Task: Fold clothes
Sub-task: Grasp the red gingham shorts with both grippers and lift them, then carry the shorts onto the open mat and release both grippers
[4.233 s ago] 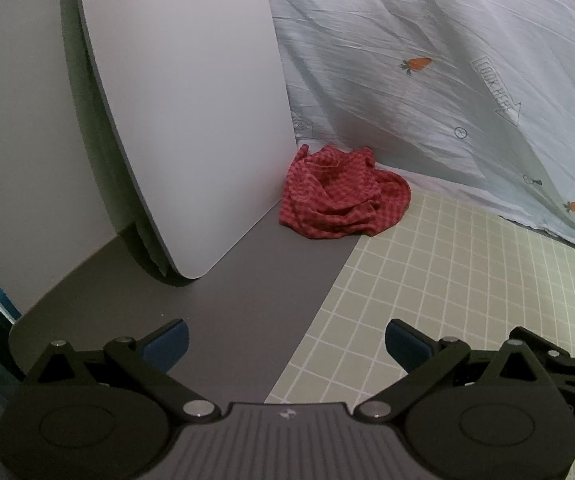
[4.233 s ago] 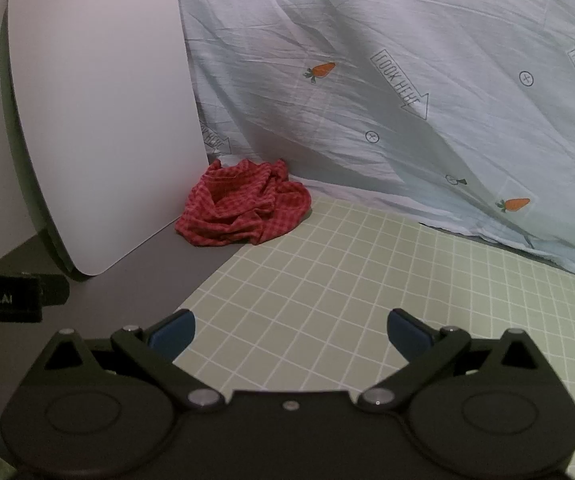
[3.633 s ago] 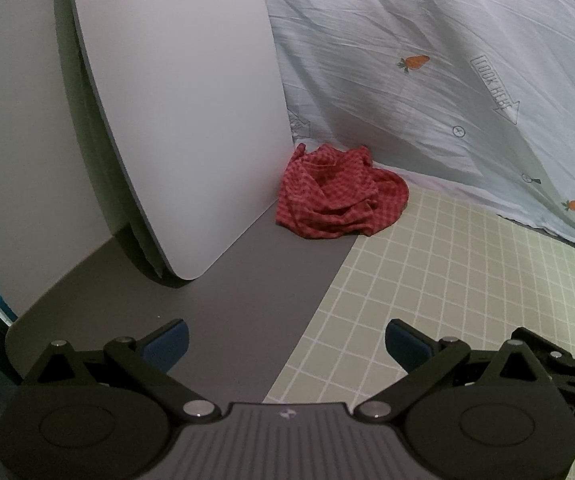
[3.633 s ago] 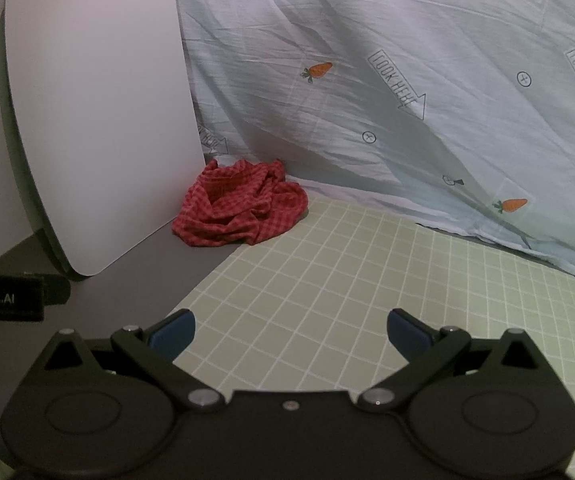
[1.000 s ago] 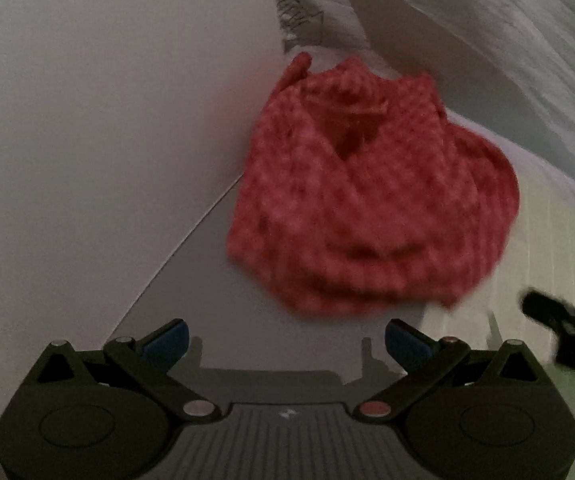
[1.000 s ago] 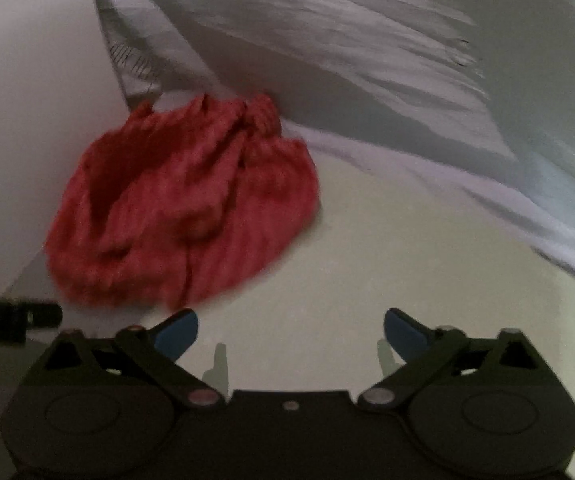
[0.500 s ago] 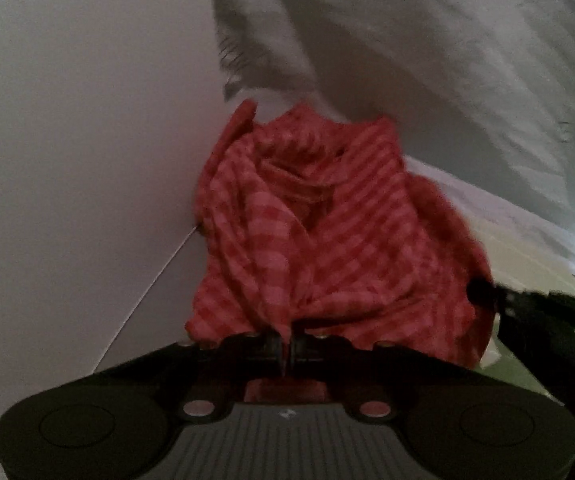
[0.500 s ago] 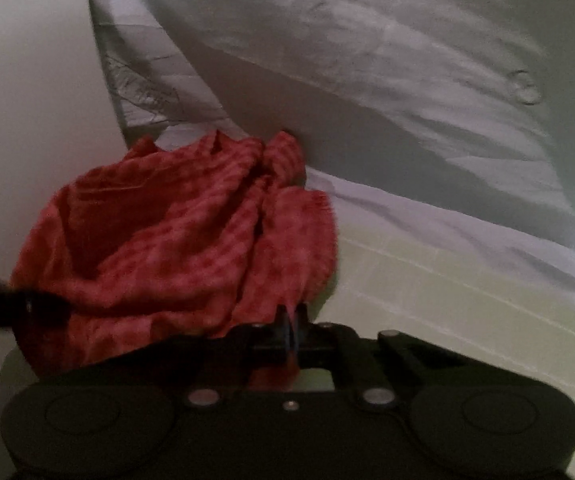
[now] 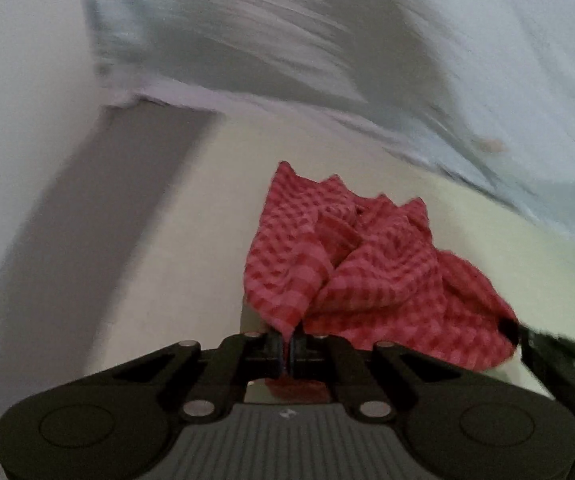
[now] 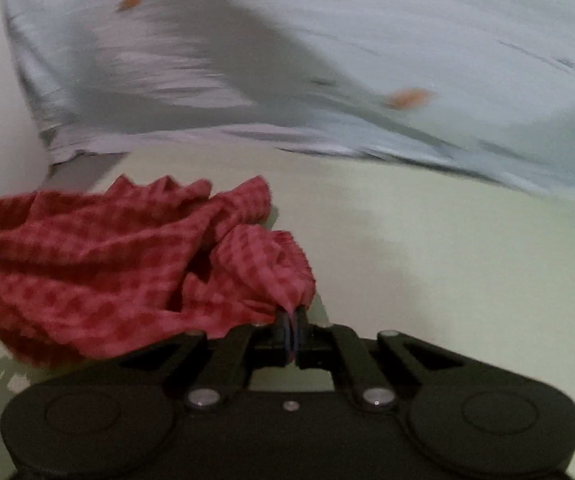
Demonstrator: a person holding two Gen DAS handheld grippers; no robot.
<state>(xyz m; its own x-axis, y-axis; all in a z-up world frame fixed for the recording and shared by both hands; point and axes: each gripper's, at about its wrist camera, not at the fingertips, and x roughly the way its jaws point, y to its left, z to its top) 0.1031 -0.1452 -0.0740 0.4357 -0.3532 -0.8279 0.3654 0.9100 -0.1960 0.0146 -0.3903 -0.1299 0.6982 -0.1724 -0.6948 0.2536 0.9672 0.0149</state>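
Note:
A crumpled red checked cloth [image 9: 371, 272] lies bunched over the pale green mat [image 9: 191, 280]. My left gripper [image 9: 286, 344] is shut on the cloth's near edge. In the right wrist view the same cloth [image 10: 99, 264] spreads to the left, and my right gripper [image 10: 292, 330] is shut on a pinched fold of it. The right gripper's body shows dark at the right edge of the left wrist view [image 9: 559, 356]. Both views are blurred by motion.
A light blue sheet with carrot prints [image 10: 327, 48] hangs behind the mat [image 10: 447, 264]. A grey table strip [image 9: 87, 208] runs left of the mat, with a white board [image 9: 19, 100] beside it.
Both grippers came up to the cloth and shut on it. Now they have pulled it away from the white board, out over the green mat.

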